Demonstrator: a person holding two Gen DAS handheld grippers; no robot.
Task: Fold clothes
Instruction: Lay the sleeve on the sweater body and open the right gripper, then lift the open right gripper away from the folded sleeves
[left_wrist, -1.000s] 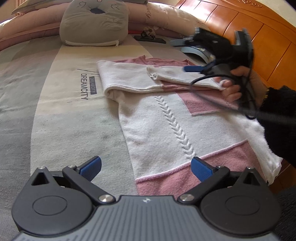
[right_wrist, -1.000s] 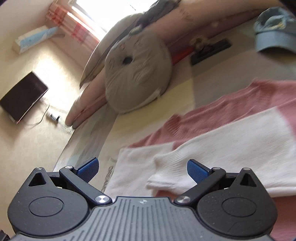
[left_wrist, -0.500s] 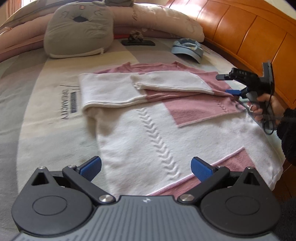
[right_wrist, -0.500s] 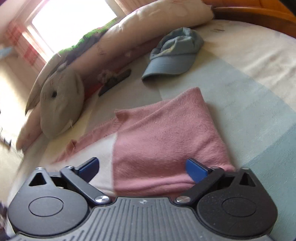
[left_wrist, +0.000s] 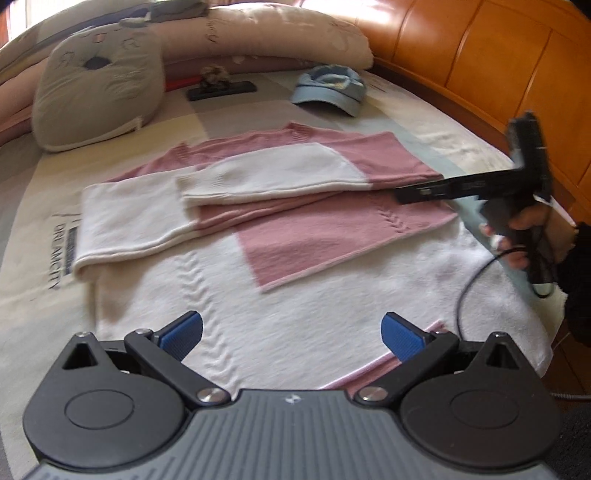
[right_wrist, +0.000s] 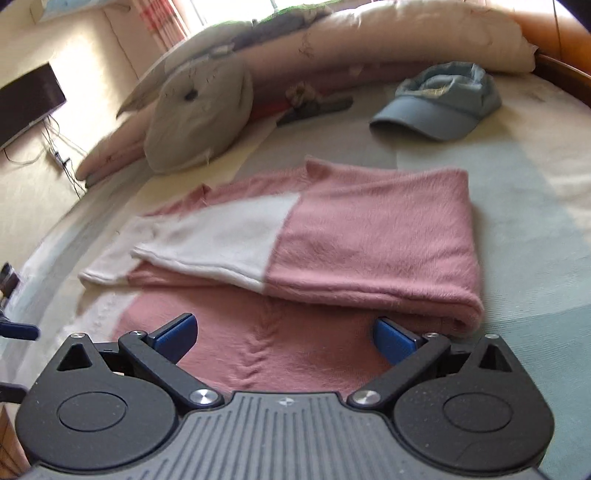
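Left view: our left gripper (left_wrist: 291, 334) is spread wide, holding nothing, low centre over the sweater (left_wrist: 295, 295) hem; both sleeves are folded across mid-frame. Right view: our right gripper (right_wrist: 284, 334) is also released and empty, at the folded sleeve (right_wrist: 369, 251) edge, frame centre. Risk: grabbing one layer only could drag the sleeves loose.

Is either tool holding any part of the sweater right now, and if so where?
Nothing is held. The left tool is open above the sweater near its hem, and the right tool is open at the folded sleeve edge, gripping nothing.
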